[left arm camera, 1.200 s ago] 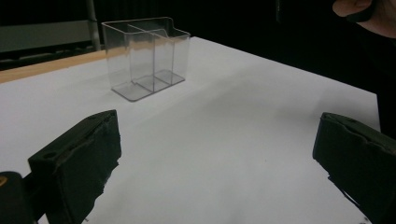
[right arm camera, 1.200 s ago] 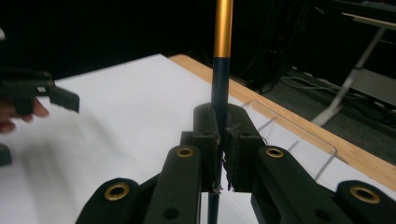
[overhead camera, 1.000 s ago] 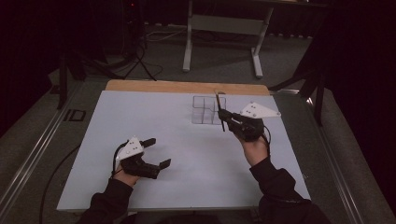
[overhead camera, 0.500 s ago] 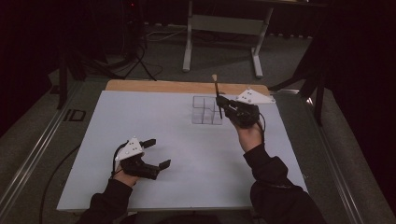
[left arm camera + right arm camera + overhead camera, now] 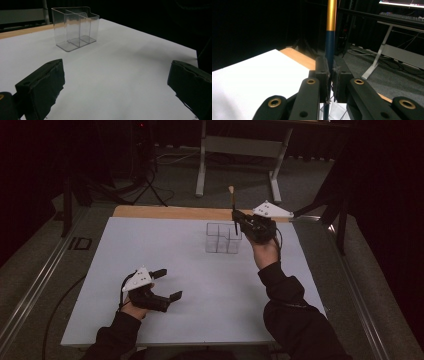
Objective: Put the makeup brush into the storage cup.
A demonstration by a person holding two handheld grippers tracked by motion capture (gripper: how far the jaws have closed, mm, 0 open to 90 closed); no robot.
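Note:
A thin paintbrush [image 5: 233, 212] with a dark handle, a gold ferrule and a pale tip stands upright in my right gripper [image 5: 237, 222], whose jaws are shut on its handle. It hangs just above the right rear of a clear plastic organizer [image 5: 222, 239] with several compartments. In the right gripper view the brush [image 5: 330, 30] rises between the pressed pads [image 5: 323, 72], and the organizer [image 5: 338, 110] lies below. My left gripper [image 5: 170, 283] rests low over the white sheet at the front left, jaws wide apart. Its pads [image 5: 42, 85] frame the organizer [image 5: 75, 27] farther off.
The white sheet [image 5: 200, 295] covers most of the table, with a wooden strip [image 5: 160, 212] along its far edge. Metal desk legs [image 5: 202, 165] and cables stand on the floor beyond. A dark rail [image 5: 30, 285] runs along the left side.
My right gripper has carried the brush upward and toward the far edge, from beside the organizer to above its right rear. The left gripper has stayed in place.

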